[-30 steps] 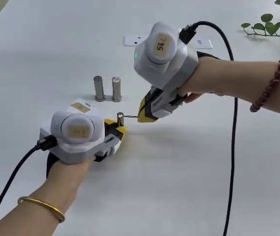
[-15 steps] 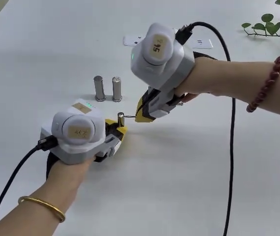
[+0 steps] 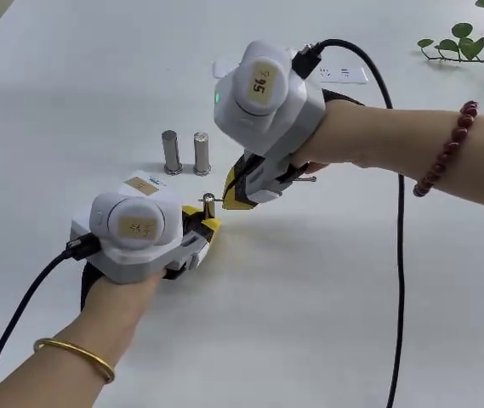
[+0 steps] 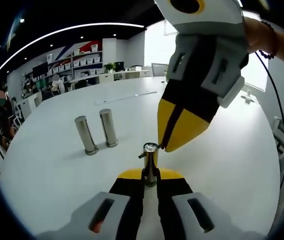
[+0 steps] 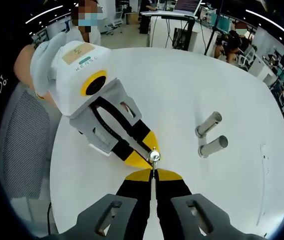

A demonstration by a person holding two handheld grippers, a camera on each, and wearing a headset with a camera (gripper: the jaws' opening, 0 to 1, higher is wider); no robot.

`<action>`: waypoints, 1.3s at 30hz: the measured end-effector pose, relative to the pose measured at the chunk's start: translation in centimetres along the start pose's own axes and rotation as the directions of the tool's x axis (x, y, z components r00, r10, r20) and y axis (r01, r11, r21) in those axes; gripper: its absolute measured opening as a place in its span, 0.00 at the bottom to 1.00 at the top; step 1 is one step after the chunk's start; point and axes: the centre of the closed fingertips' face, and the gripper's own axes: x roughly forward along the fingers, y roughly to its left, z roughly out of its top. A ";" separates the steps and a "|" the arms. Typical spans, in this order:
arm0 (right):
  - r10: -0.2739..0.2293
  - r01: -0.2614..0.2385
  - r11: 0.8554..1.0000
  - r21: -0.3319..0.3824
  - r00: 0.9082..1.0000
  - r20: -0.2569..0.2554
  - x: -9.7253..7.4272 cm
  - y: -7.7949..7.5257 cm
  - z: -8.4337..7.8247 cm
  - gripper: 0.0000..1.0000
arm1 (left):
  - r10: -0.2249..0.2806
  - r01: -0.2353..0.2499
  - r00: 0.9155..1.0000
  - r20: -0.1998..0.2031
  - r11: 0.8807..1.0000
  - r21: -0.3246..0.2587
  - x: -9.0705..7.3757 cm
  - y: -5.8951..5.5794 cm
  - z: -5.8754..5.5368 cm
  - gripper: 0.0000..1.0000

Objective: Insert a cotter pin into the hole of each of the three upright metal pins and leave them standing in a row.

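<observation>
My left gripper point(image 3: 206, 223) is shut on the base of an upright metal pin point(image 3: 208, 205), which stands on the white table. In the left gripper view that metal pin point(image 4: 150, 162) rises between the jaws of the left gripper point(image 4: 150, 176). The right gripper point(image 3: 227, 202) comes in from the right, shut on a thin cotter pin, its yellow tips right against the pin's head. The cotter pin's tip point(image 4: 142, 155) sticks out on the far side of the hole. In the right gripper view the pin's top point(image 5: 154, 155) sits just past the right gripper point(image 5: 153, 175). Two more metal pins point(image 3: 171, 152) point(image 3: 202, 153) stand side by side behind.
A white power strip point(image 3: 344, 75) lies at the far edge and a green plant point(image 3: 467, 38) at the far right. Black cables point(image 3: 399, 255) trail from both grippers across the table point(image 3: 327, 323). People sit at desks in the background.
The right gripper has moved left towards the held pin, closing the gap, and the cotter pin has gone further into the hole. The left gripper has stayed put.
</observation>
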 end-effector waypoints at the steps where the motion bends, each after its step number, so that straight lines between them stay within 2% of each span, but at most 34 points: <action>1: 0.001 -0.001 1.000 -0.002 1.000 0.002 0.0 0.0 0.0 0.00 | 0.000 0.000 1.000 0.000 1.000 0.001 0.0 0.0 0.0 0.05; 5: -0.003 0.003 1.000 -0.004 1.000 0.025 0.2 0.0 0.5 0.00 | 0.001 -0.001 1.000 -0.002 1.000 0.006 0.0 0.0 0.0 0.05; 7: -0.003 0.002 1.000 0.029 0.999 0.044 0.2 -0.1 0.7 0.00 | 0.001 -0.001 1.000 -0.003 1.000 0.012 0.0 0.0 0.0 0.05; 9: -0.009 0.005 0.998 0.062 0.998 0.058 0.1 -0.4 0.9 0.05 | 0.001 -0.001 1.000 -0.004 1.000 0.013 0.1 0.0 0.0 0.05; 14: -0.023 0.020 0.998 0.057 0.998 0.056 -0.5 -0.6 0.6 0.09 | 0.003 -0.003 1.000 -0.004 1.000 0.013 0.1 0.0 0.0 0.05; 21: -0.022 0.021 0.999 0.051 0.999 0.023 -0.7 -0.5 -0.5 0.04 | 0.005 -0.005 1.000 -0.001 1.000 0.010 0.1 0.1 0.0 0.05; 24: -0.016 0.015 0.999 0.051 1.000 0.024 -0.6 -0.6 -0.4 0.00 | 0.004 -0.004 1.000 -0.001 1.000 0.008 0.1 0.1 0.0 0.05; 39: -0.012 0.009 0.998 0.065 0.999 0.047 -0.2 -0.2 0.4 0.00 | 0.001 0.000 1.000 -0.004 1.000 0.011 0.2 0.1 0.0 0.05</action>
